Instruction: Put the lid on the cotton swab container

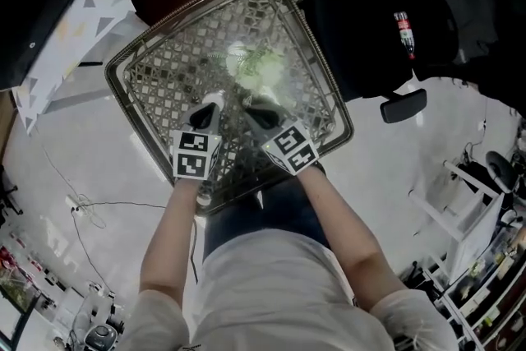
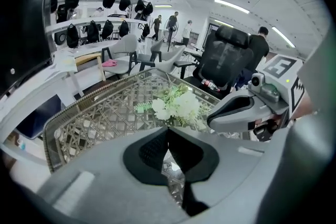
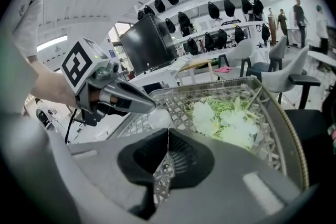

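Cotton swab container (image 1: 237, 54) is seen only as a small round whitish shape lying on the lattice-patterned glass tabletop (image 1: 156, 86), just left of a bunch of white and green flowers (image 1: 265, 71). Whether its lid is on cannot be told. At the left, the left tongs (image 2: 168, 132) are held over the near part of the tabletop, their jaws brought together with nothing between them. The tips are pointed toward the container but kept apart from it. At the right, the right tongs (image 3: 168, 136) are held just beside the left ones, likewise closed on nothing, and are aimed toward the flowers. Further right, beyond the tabletop's edge, a black office chair (image 1: 353, 37) is seen.
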A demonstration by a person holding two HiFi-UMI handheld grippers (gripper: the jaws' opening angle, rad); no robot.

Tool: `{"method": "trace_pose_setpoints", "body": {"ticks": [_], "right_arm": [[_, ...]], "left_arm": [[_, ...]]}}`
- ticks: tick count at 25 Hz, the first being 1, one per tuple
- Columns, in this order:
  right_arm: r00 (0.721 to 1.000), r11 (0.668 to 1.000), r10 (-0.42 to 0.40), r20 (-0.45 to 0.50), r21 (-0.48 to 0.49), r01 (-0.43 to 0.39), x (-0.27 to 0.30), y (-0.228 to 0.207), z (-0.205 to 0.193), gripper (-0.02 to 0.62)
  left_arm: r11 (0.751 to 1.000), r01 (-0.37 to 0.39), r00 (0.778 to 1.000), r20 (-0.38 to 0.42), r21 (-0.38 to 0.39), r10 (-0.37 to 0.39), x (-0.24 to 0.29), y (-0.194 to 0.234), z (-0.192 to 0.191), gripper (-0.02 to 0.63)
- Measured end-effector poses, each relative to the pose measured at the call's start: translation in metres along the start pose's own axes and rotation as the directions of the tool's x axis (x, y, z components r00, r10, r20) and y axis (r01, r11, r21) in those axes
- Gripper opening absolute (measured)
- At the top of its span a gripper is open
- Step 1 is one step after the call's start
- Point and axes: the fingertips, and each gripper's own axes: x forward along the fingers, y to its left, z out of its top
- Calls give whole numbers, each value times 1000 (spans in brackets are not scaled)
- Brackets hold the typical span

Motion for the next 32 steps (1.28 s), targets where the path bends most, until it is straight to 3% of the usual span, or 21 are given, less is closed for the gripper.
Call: {"method": "trace_pose_setpoints", "body": {"ticks": [8, 17, 24, 32], "right_arm": [[998, 999, -39, 50, 5, 38, -26, 9, 33, 5], [987, 998, -55, 152, 33, 50, -68, 41, 89, 5], [975, 1000, -20, 222, 2, 20, -99, 74, 134, 5], [944, 997, 47, 326, -66, -27, -139, 110, 196, 5]], "left_arm": [[1000, 6, 994, 105, 1, -6, -49, 1, 22, 9], [998, -35, 975, 217, -46, 44, -126, 12, 33, 9], [995, -55, 941, 329, -85, 80, -190, 15, 55, 9], [993, -75, 883, 456, -94, 109, -255, 3, 86, 9]]}}
